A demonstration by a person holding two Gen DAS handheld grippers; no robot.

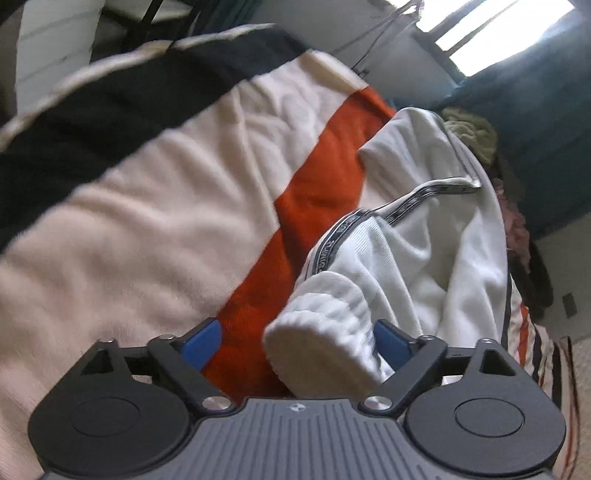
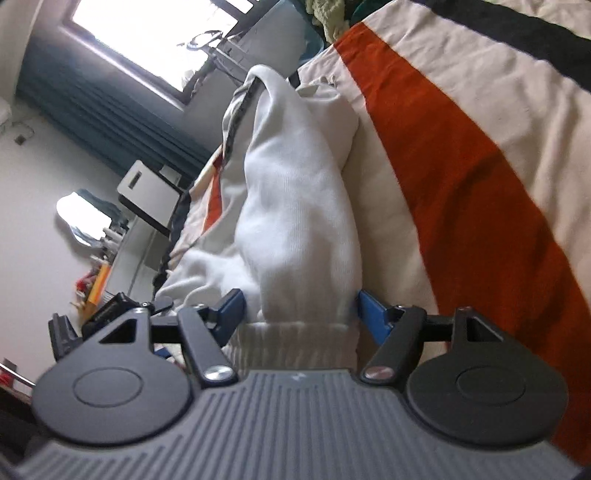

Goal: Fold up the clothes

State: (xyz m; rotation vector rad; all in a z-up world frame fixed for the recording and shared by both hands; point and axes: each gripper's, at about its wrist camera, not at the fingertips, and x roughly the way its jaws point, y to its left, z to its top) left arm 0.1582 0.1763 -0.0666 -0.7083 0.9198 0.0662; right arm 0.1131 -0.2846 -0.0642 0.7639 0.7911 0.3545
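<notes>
A blanket (image 1: 155, 206) in broad bands of cream, orange and black covered the bed, and a white garment (image 1: 436, 229) with a dark lettered trim band (image 1: 373, 218) lay crumpled on it toward the right of the left wrist view, beside the orange band. Behind it sat a heap of other clothes (image 1: 476, 136), with a teal curtain (image 2: 110, 122) and a bright window (image 2: 155, 33) beyond. A white ribbed cuff (image 1: 325, 343) of the garment lay between the blue pads of the left gripper (image 1: 297, 345), whose jaws stood wide apart; the cuff rested close against the right pad and well clear of the left one. In the right wrist view a long white sleeve (image 2: 299, 229) ran away from the right gripper (image 2: 299, 312) up the bed. Its ribbed end sat between the jaws, which stood apart, with a narrow gap visible on each side of the cloth.
</notes>
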